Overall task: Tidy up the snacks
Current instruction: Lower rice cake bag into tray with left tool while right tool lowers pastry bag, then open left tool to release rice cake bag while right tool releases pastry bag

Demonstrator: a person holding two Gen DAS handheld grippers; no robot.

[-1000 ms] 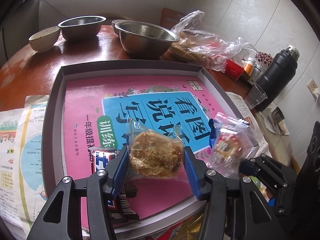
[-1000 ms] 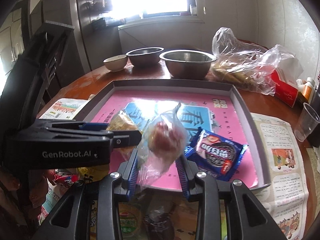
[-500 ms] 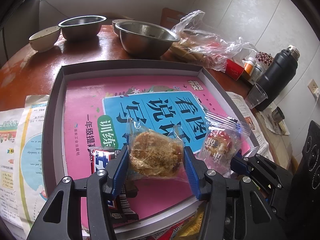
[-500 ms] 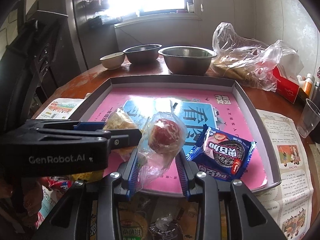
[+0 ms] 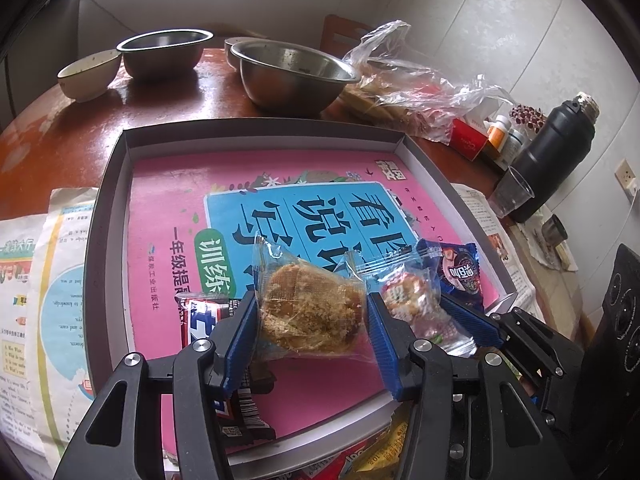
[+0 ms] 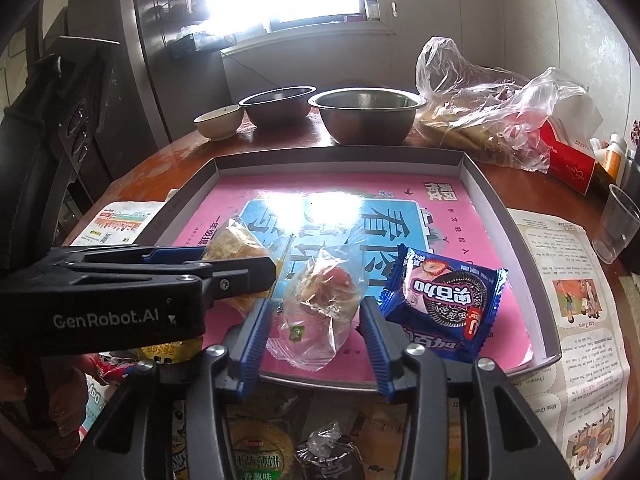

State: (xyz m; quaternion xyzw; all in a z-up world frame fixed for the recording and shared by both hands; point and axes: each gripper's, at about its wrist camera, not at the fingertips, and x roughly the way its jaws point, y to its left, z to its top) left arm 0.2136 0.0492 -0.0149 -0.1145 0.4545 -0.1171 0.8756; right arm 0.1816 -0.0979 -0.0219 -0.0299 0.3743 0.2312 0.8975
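The right tool [image 6: 314, 320] is just opening, releasing the clear-wrapped red pastry [image 6: 320, 296] onto the grey tray [image 6: 504, 216]; the left tool [image 5: 310, 320] is clamping the wrapped brown floss cake [image 5: 312, 312] above it.

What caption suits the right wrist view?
Right gripper opening around a clear-wrapped pastry on the tray, beside a blue cookie packet.

Both grippers: black plastic frames w/ triangular cutouts, silver screw heads at the pivots, ribbed blue pads on the fingers [image 5: 240, 332]. Left gripper [image 6: 224, 268] seen side-on in right wrist view carries white "GenRobot.AI" lettering; right gripper [image 6: 314, 334] same build
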